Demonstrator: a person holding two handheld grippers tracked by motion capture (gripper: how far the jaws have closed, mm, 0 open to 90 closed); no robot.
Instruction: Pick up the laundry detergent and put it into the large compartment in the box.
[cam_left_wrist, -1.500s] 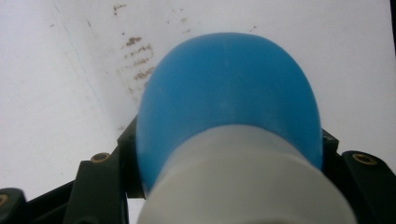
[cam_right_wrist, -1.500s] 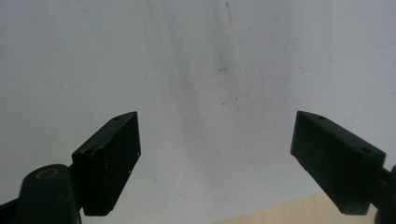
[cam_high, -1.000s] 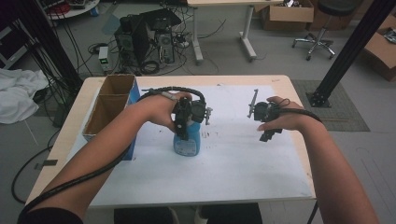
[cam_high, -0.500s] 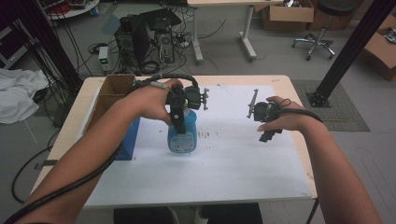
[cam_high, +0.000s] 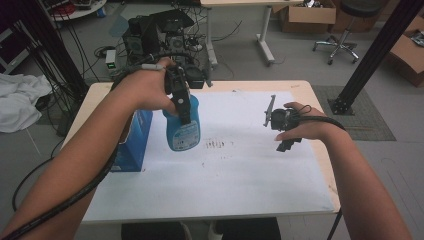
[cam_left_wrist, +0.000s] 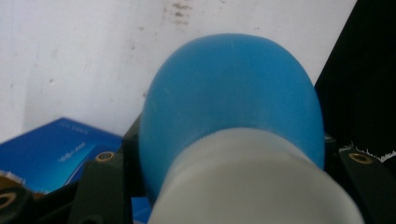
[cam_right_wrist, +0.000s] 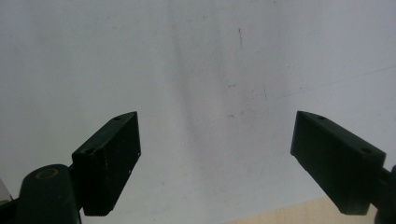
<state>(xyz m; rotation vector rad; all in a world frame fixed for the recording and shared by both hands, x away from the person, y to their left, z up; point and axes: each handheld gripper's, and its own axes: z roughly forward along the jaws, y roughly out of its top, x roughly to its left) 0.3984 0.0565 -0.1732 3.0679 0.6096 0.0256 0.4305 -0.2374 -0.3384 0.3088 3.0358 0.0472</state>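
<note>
The left gripper (cam_high: 184, 107) is clamped on a blue bottle (cam_high: 182, 131), held clear above the white sheet (cam_high: 250, 170) beside the blue box (cam_high: 134, 142). The right gripper (cam_right_wrist: 215, 158) hangs wide apart. Likely a carry; next needs a steady set-down.

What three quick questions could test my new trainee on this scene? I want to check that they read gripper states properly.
1. True or false: the left gripper is shut on the blue bottle.
2. What stands just left of the bottle in the high view? A) blue box B) a red mug C) a plate
3. Fill in: the right gripper has its jaws ____ over the white sheet.

Key: 1 true; 2 A; 3 open.
</note>
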